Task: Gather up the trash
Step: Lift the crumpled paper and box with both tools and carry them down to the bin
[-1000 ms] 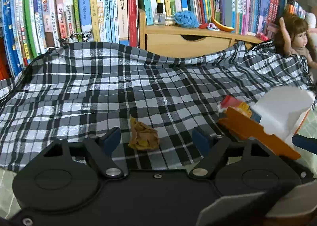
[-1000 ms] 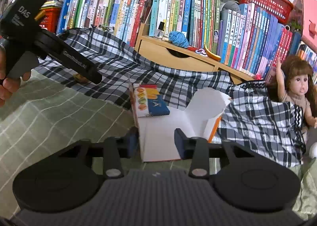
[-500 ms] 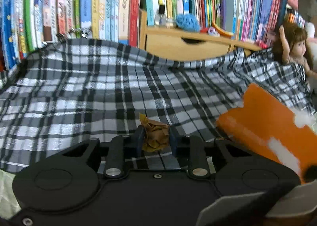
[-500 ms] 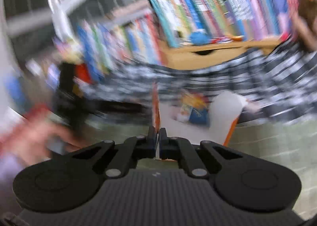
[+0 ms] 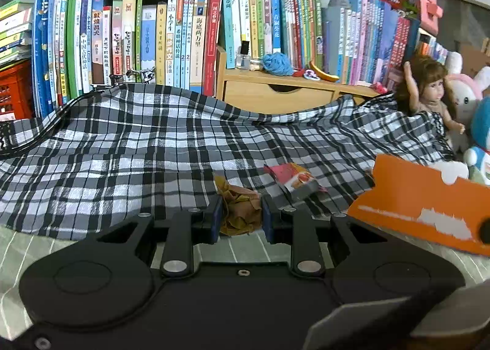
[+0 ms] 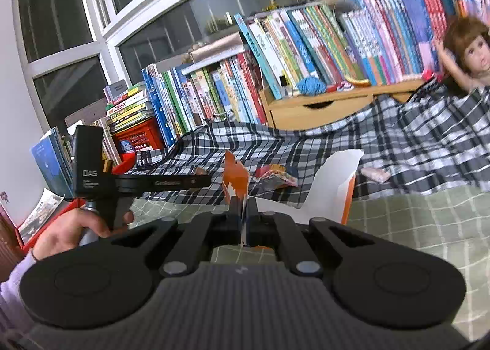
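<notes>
My left gripper [image 5: 240, 216] is shut on a crumpled brown-yellow wrapper [image 5: 242, 207], held just off the near edge of the black-and-white plaid cloth [image 5: 137, 147]. A colourful snack packet [image 5: 295, 180] lies on the cloth to its right. My right gripper [image 6: 244, 216] is shut on the thin side wall of an orange-and-white carton [image 6: 235, 176], whose open white inside [image 6: 333, 184] faces up. In the left wrist view the carton [image 5: 422, 206] shows at the right. A person's hand [image 6: 70, 229] holds the left gripper [image 6: 199, 180] at the left of the right wrist view.
Rows of upright books [image 5: 171, 40] and a low wooden drawer shelf [image 5: 275, 94] back the cloth. A doll [image 5: 428, 89] and plush toys [image 5: 477, 135] sit at the right. A red crate [image 6: 137, 137] stands left. A pink scrap [image 6: 375, 173] lies on the cloth; a green checked sheet [image 6: 413, 221] covers the front.
The left jaws closed on the brown wrapper and drew it back off the cloth. The right jaws shut on the carton's wall, and the wrist rolled and rose, tipping the carton.
</notes>
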